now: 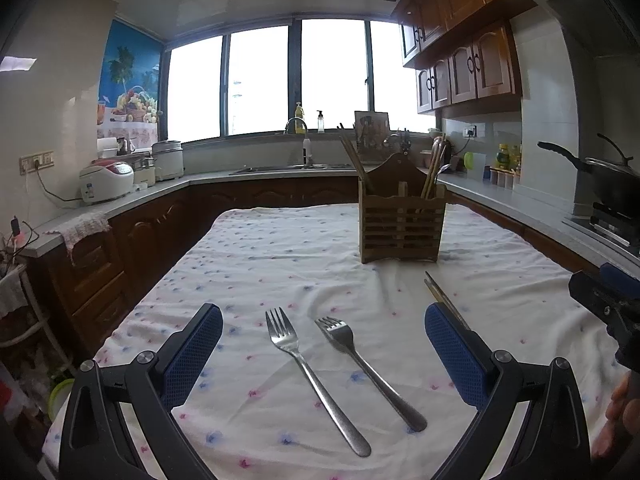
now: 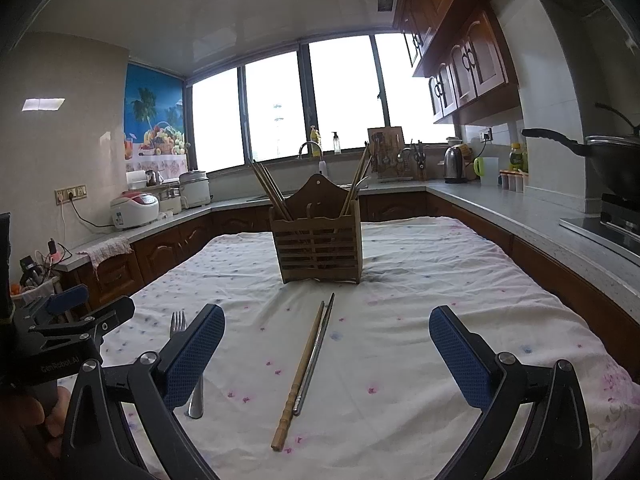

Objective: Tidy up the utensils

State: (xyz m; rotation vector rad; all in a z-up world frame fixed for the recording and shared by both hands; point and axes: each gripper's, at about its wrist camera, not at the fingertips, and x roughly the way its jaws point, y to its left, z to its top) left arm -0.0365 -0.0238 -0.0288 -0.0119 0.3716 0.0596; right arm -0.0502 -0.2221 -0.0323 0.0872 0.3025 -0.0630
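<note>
A: How many forks are out on the table?

B: Two. The longer fork point(image 1: 310, 376) lies on the left and the shorter fork point(image 1: 366, 368) just to its right, close but apart, tines pointing toward the far end. Both lie flat on the flowered tablecloth point(image 1: 280, 264), between the fingers of the left gripper point(image 1: 324, 352).

A: And chopsticks?

B: Two loose ones lying side by side: a wooden chopstick point(image 2: 298, 376) and a metal chopstick point(image 2: 316, 354), touching along part of their length. They sit in the middle of the right gripper point(image 2: 326, 356) view, in front of the holder.

A: What's the holder like?

B: A wooden utensil holder point(image 2: 316, 248) with a slatted front and a raised back panel, standing upright further along the table. It looks split into a left and a right compartment. Several wooden chopsticks lean out of the left one, and more lean out of the right one along with something metal, maybe a spoon handle; I can't count them exactly.

A: Are the grippers holding anything?

B: No. The left gripper's blue pads point(image 1: 192, 356) are spread wide with nothing between them but the forks lying below. The right gripper's pads point(image 2: 194, 354) are just as wide apart, hovering over the loose chopsticks and touching neither.

A: Anything else nearby?

B: A hand point(image 1: 618, 412) shows at the right edge of the left view, beside the other gripper's body.
</note>
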